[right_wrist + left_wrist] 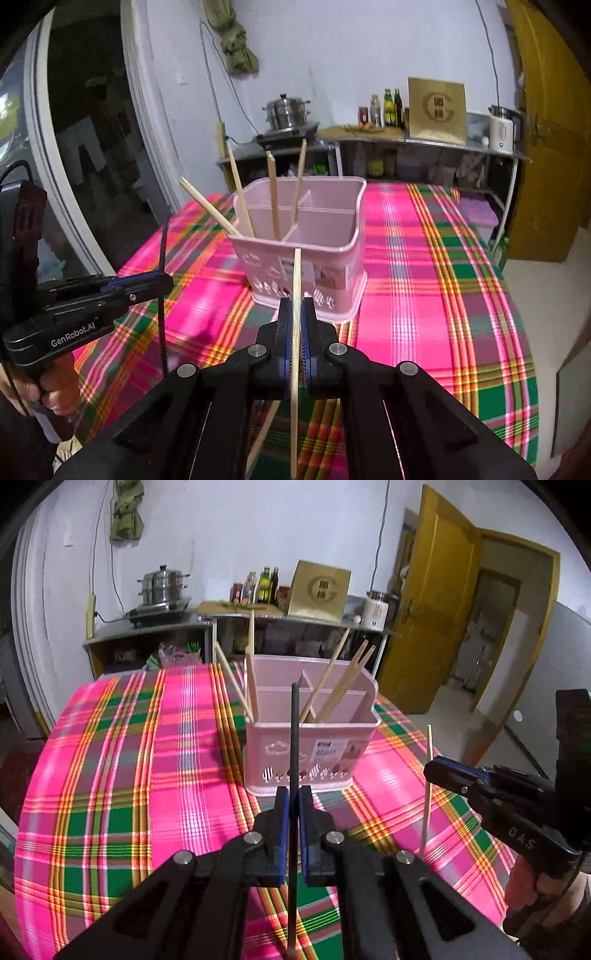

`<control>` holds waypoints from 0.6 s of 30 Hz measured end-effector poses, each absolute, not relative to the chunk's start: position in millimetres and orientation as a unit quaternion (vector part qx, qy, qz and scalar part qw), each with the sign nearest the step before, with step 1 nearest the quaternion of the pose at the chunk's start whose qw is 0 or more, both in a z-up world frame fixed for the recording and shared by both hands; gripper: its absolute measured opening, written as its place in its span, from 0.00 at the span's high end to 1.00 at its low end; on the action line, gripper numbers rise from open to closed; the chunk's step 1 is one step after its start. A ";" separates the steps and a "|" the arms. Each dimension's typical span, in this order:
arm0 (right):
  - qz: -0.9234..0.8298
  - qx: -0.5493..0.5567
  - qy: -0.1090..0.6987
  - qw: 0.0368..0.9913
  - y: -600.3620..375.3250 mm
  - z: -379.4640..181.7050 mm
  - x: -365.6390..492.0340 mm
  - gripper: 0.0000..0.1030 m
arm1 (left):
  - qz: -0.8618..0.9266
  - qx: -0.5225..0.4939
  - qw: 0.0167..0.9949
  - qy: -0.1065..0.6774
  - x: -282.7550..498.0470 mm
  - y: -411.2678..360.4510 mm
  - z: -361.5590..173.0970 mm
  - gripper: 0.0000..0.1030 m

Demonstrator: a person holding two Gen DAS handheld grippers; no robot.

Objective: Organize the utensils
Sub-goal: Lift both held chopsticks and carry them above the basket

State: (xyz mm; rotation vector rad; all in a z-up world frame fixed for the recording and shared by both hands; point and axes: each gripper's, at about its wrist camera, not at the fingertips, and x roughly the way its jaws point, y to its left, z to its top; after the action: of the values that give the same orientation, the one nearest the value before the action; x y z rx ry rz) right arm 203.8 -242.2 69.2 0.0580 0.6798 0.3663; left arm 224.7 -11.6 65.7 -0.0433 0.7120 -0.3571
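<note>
While upright, both chopsticks (293, 738) clamped.

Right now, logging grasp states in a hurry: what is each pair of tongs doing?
Left tongs: closed on a thin dark chopstick.
Right tongs: closed on a pale wooden chopstick.

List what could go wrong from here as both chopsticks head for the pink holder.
1. The left gripper pinches the black chopstick partway along its length, so it may pivot and miss a compartment.
2. The pink holder already has wooden chopsticks leaning across it; a new one could knock them.
3. The right gripper with its wooden chopstick is close by; the two may collide.
</note>
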 end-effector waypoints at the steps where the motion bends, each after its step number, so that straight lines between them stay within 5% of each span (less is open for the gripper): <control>1: 0.179 0.028 0.328 0.927 -242.1 71.7 201.8 0.96 | -0.176 -0.022 0.922 0.343 221.5 -11.1 69.6 0.95; 18: 0.199 0.036 0.292 0.935 -252.3 95.5 185.8 0.96 | -0.192 -0.023 0.927 0.321 205.3 -8.4 92.0 0.95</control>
State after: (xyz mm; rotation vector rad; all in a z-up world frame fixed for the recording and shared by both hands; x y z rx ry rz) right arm 185.8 -252.3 95.5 0.0731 0.5961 0.4060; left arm 205.3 -8.4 92.0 -0.0468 0.6579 -0.3943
